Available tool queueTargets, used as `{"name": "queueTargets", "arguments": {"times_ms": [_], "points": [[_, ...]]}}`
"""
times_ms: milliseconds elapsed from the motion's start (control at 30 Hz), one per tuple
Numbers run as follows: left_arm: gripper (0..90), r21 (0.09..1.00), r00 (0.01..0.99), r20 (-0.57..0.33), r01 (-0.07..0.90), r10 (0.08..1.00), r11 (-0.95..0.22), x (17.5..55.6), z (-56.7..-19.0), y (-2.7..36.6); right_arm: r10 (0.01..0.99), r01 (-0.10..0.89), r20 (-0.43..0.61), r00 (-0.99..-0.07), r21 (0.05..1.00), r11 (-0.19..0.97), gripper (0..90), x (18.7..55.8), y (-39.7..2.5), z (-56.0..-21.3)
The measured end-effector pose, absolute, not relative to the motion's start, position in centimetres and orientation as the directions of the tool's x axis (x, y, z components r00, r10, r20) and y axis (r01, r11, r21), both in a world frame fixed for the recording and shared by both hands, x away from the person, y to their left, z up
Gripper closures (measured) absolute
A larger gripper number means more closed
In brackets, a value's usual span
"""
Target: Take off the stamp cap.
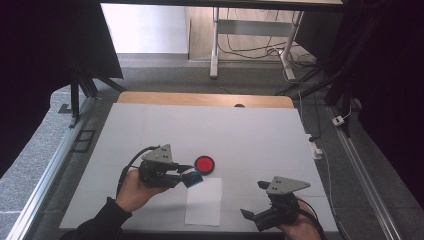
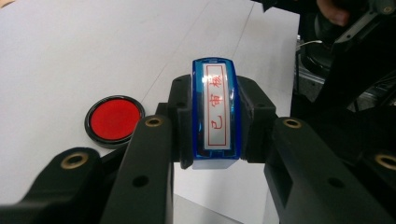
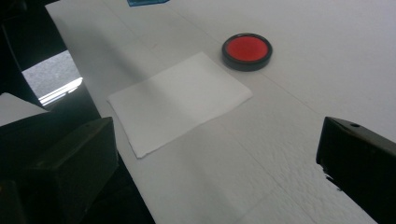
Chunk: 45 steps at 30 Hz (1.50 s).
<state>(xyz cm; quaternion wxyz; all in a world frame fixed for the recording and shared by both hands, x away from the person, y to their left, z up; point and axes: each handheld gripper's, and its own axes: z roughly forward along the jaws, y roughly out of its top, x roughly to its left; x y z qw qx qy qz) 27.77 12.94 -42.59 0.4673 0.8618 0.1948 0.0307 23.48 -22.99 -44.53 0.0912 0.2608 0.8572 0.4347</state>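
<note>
My left gripper [image 1: 190, 176] is shut on a blue stamp [image 2: 215, 112] with a white label and red characters, clamped between both jaws. It hovers just left of a round red ink pad [image 1: 204, 164] in a black case, also seen as the ink pad [image 2: 114, 120] and the ink pad [image 3: 246, 50]. A white sheet of paper [image 1: 204, 201] lies flat in front of the pad, and shows as the paper [image 3: 180, 100]. My right gripper [image 1: 255, 202] stands open near the table's front edge, right of the paper, with nothing between its jaws. A blue corner of the stamp [image 3: 145, 2] peeks in at the top.
A white cover [image 1: 210, 135] lies over the wooden table [image 1: 150, 97]. Dark curtains and metal rails flank both sides. A white plug and cable [image 1: 316, 149] lie off the right edge. Desk legs and cables stand on the floor beyond.
</note>
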Motion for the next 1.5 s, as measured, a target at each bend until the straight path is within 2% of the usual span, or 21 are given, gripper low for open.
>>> {"name": "queueTargets", "arguments": {"times_ms": [267, 600, 900, 1300, 1500], "points": [[69.9, 0.824, 0.936, -0.127, 0.284, 0.329, -0.490, 27.6, -42.5, 12.7, 0.467, 0.382, 0.144, -0.872, 0.798, 0.467, 0.0, 24.9, -21.0, -44.5], [69.9, 0.839, 0.947, -0.142, 0.269, 0.286, -0.472, 27.6, -42.4, 12.7, 0.441, 0.355, 0.117, -0.890, 0.784, 0.508, 0.0, 25.7, -18.8, -45.0], [69.9, 0.853, 0.957, -0.153, 0.254, 0.248, -0.456, 27.8, -42.4, 12.8, 0.378, 0.365, 0.180, -0.908, 0.783, 0.504, 0.0, 26.6, -16.7, -45.2], [69.9, 0.859, 0.965, -0.165, 0.241, 0.202, -0.451, 27.9, -42.6, 12.7, 0.286, 0.325, 0.195, -0.938, 0.782, 0.532, 0.3, 27.4, -14.2, -45.5], [70.0, 0.864, 0.973, -0.152, 0.215, 0.171, -0.455, 27.7, -42.4, 12.4, 0.202, 0.288, 0.211, -0.956, 0.798, 0.530, 17.4, 27.9, -13.5, -45.7]]}}
